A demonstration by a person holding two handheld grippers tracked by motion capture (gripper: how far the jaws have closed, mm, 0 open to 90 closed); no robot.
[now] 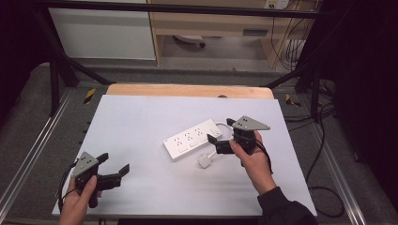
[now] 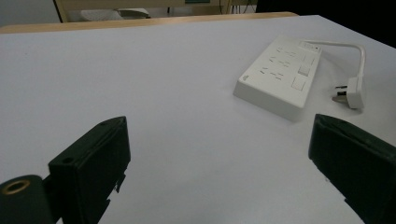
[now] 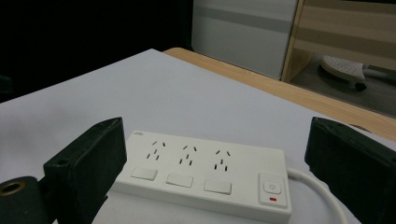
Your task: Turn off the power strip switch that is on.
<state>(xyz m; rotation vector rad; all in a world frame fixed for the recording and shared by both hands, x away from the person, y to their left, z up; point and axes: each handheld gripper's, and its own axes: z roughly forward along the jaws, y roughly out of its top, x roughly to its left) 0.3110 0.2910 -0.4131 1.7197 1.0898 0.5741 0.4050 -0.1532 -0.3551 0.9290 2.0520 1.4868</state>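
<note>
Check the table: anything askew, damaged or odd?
Nothing damaged or spilled. The white power strip lies at an angle to the table edges, its plug loose on the surface beside it, cable looped behind. Right gripper and left gripper both open, holding nothing.

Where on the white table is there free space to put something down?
The far left part of the table, beyond the left tongs, is bare, and so is the near middle. It is crowded around the power strip, its plug and the right tongs.

Power strip [image 1: 192,138] mid table [image 1: 141,122]; plug [image 1: 204,161] just in front, cable [image 1: 220,126] behind
</note>
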